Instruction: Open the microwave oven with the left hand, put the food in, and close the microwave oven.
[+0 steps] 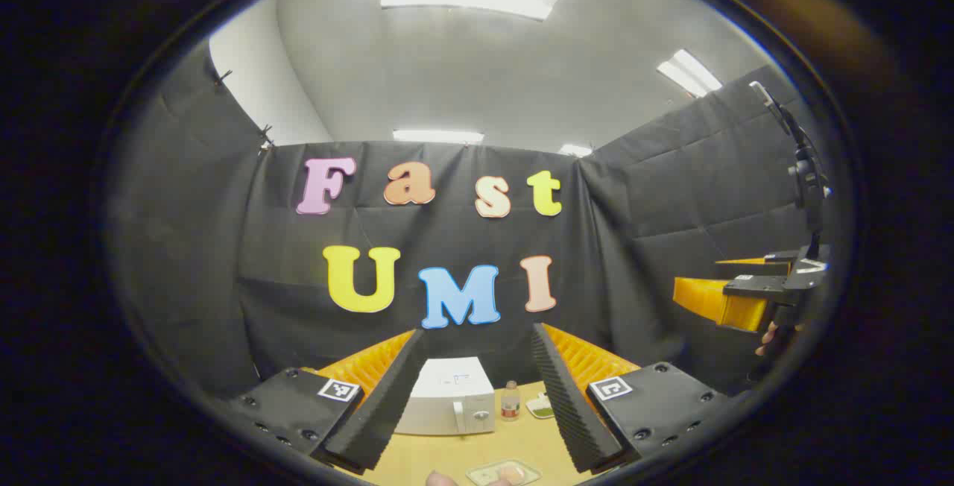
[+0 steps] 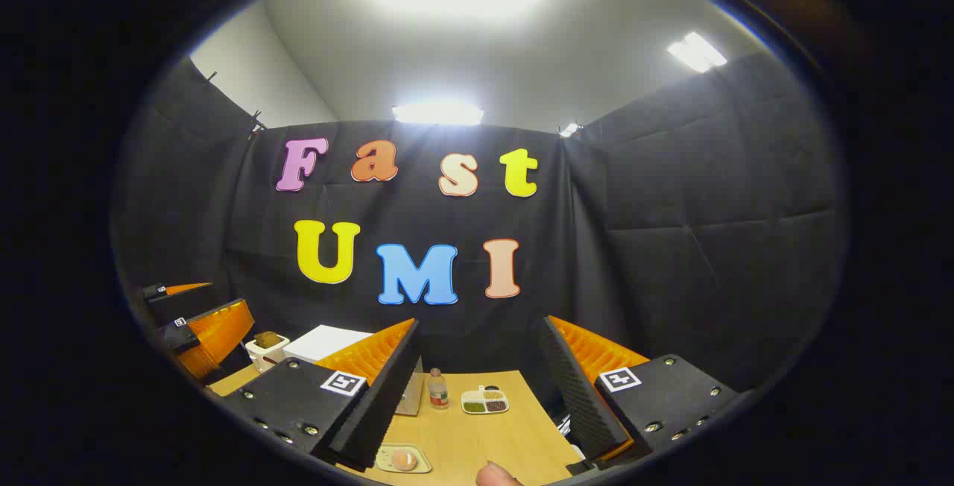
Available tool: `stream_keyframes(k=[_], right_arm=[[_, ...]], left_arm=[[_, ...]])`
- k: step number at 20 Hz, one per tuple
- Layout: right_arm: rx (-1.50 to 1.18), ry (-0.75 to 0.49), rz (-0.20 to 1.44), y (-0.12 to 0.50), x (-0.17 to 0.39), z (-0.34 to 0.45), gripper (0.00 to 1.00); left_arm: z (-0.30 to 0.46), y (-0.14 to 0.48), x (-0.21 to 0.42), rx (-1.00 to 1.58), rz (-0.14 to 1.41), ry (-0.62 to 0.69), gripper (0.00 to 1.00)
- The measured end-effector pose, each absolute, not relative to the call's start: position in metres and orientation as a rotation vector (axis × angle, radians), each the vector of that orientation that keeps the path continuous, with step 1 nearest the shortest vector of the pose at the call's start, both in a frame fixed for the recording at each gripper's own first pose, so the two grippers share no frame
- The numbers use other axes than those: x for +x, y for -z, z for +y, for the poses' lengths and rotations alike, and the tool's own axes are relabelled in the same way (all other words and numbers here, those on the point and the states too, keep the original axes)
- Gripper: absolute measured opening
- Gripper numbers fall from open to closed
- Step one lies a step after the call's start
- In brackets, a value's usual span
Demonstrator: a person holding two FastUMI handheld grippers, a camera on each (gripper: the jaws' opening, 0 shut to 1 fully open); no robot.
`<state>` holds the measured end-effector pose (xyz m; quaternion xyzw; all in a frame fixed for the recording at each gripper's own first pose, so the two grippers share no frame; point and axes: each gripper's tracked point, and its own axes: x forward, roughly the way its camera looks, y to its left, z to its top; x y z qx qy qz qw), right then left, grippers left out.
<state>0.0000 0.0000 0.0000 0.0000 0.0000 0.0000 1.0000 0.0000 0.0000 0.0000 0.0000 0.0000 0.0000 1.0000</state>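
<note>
Both hand-held grippers, left and right, hanging open, empty; microwave sitting shut; tray holding food on counter.

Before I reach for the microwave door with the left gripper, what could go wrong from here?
The small bottle stands just beside the microwave, on its control-panel side, so the door or the left gripper might knock it over. The food tray lies near the table's front edge; a low pass could nudge it off. Both grippers hang high above the table, so the descent needs care.
</note>
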Motion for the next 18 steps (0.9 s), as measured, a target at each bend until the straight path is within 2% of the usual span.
stream_keyframes(k=[1,6,10,18], right_arm=[[0.01,-0.003,-0.007,-0.004,-0.001,-0.002,0.98],[-0.027,0.003,-0.01,-0.01,-0.012,-0.018,0.98],[0.017,-0.046,-0.007,-0.013,-0.023,-0.019,0.98],[0.097,-0.104,0.034,-0.008,-0.032,-0.043,0.98]], left_arm=[[0.0,0.001,0.0,-0.014,0.008,-0.007,0.94],[0.002,0.007,0.001,-0.023,0.061,-0.034,0.95],[-0.003,0.001,-0.008,-0.079,0.074,-0.063,0.94],[-0.043,-0.004,-0.022,-0.033,0.076,-0.087,0.94]])
